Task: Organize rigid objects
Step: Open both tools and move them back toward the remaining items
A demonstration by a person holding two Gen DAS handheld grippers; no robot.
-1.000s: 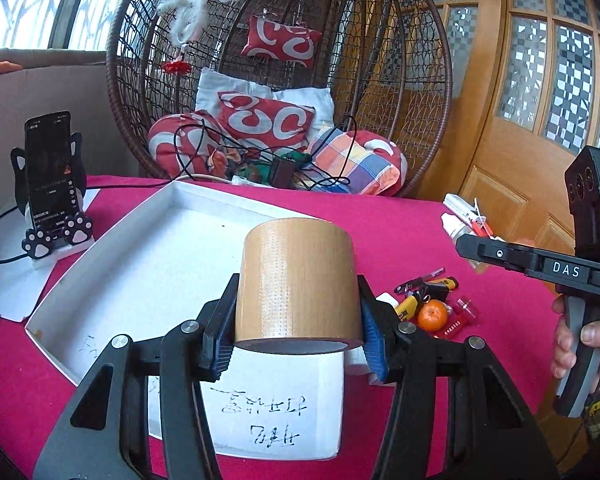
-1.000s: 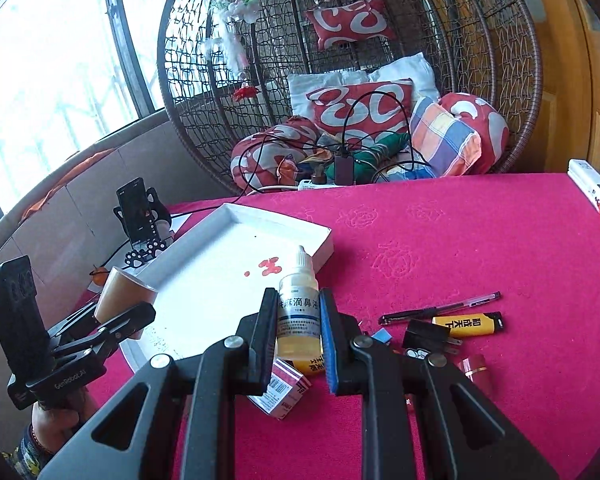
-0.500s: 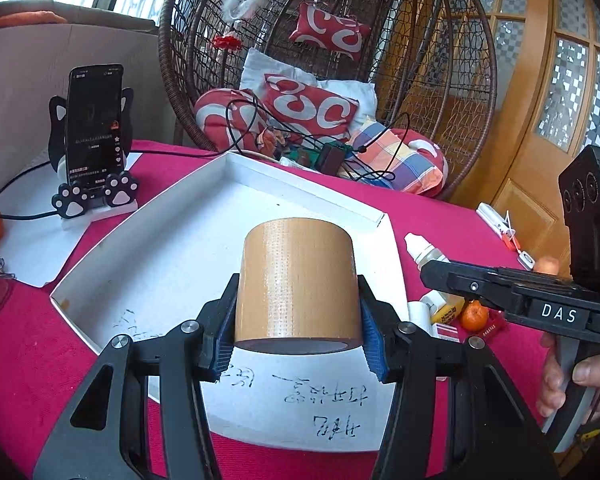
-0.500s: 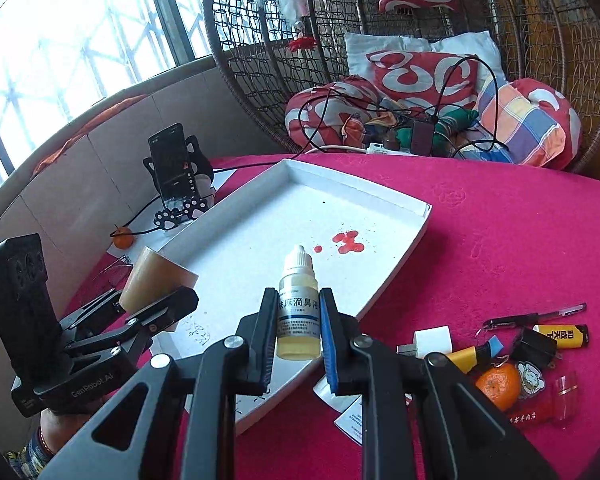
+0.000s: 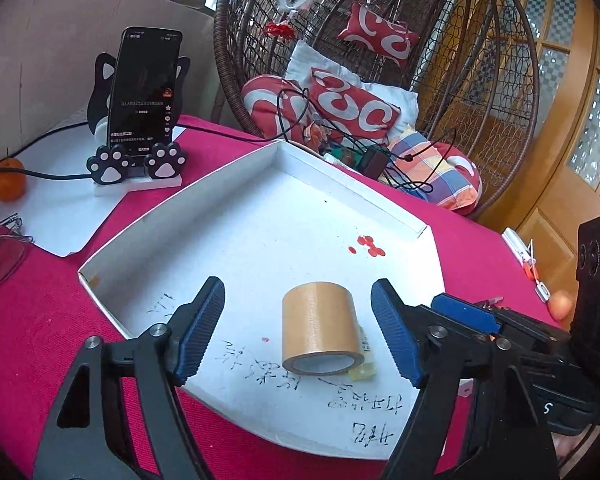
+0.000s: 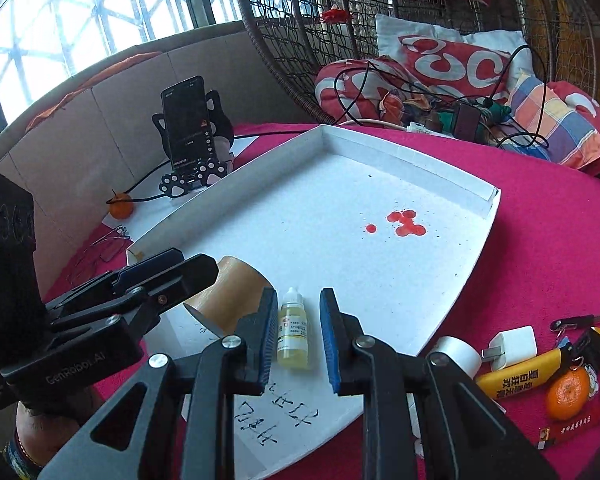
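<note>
left gripper (image 5: 298, 330) is spread wide around the tape (image 5: 319, 328), untouched, standing in the tray (image 5: 236, 240). right gripper (image 6: 299, 338) is parted around the bottle (image 6: 293, 334), laid beside the tape.

Two open grippers over a shallow white tray (image 6: 452, 184) on a magenta tablecloth (image 6: 548, 248).

The right gripper (image 6: 298, 336) has its jaws spread around a small clear dropper bottle of yellow liquid (image 6: 293, 334), lying on the tray floor near the near edge, touching neither pad. Just beside it to the left stands a tan roll of tape (image 6: 230, 292), partly hidden by the left gripper (image 6: 168, 268). Red stains (image 6: 406, 224) mark the tray toward its right edge. Off the tray's right corner lie a white charger plug (image 6: 514, 346), a yellow lighter (image 6: 520, 376) and a small orange tangerine (image 6: 568, 394).
</note>
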